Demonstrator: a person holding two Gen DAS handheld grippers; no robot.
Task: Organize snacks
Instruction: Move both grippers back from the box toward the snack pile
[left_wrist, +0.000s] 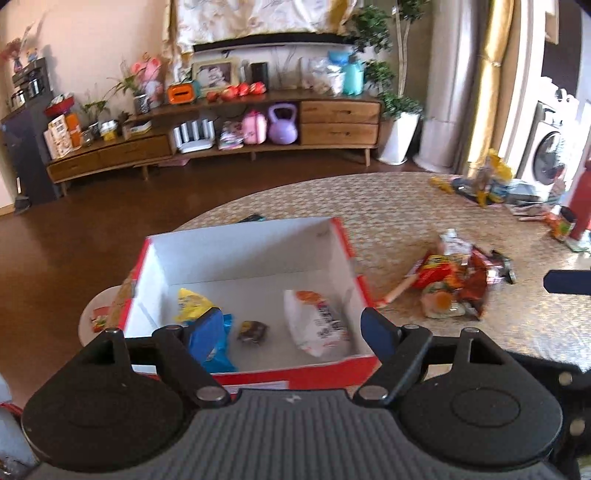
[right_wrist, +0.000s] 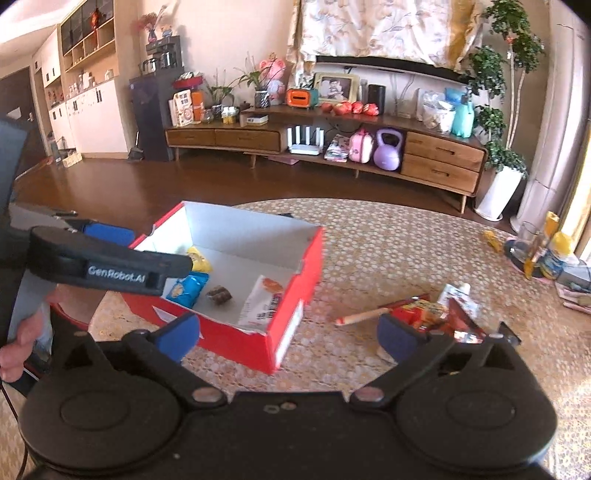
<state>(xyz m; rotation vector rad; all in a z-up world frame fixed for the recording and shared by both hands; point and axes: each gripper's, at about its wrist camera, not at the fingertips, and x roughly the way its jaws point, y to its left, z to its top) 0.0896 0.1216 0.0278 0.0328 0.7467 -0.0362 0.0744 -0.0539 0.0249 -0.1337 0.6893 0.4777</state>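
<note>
We hold both grippers released and empty: our left gripper (left_wrist: 293, 326) hovers over the red cardboard box (left_wrist: 314, 371) already holding several packets, while our right gripper (right_wrist: 288, 336) faces the loose pile of red snack packets (right_wrist: 436, 314) on the table (right_wrist: 388, 240), probably our next pick.

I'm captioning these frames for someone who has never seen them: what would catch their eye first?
First, the red box with its white inside, open on the patterned table and holding a few snacks, among them a white packet and a blue packet. To its right, a loose pile of red snack wrappers lies on the table.
</note>
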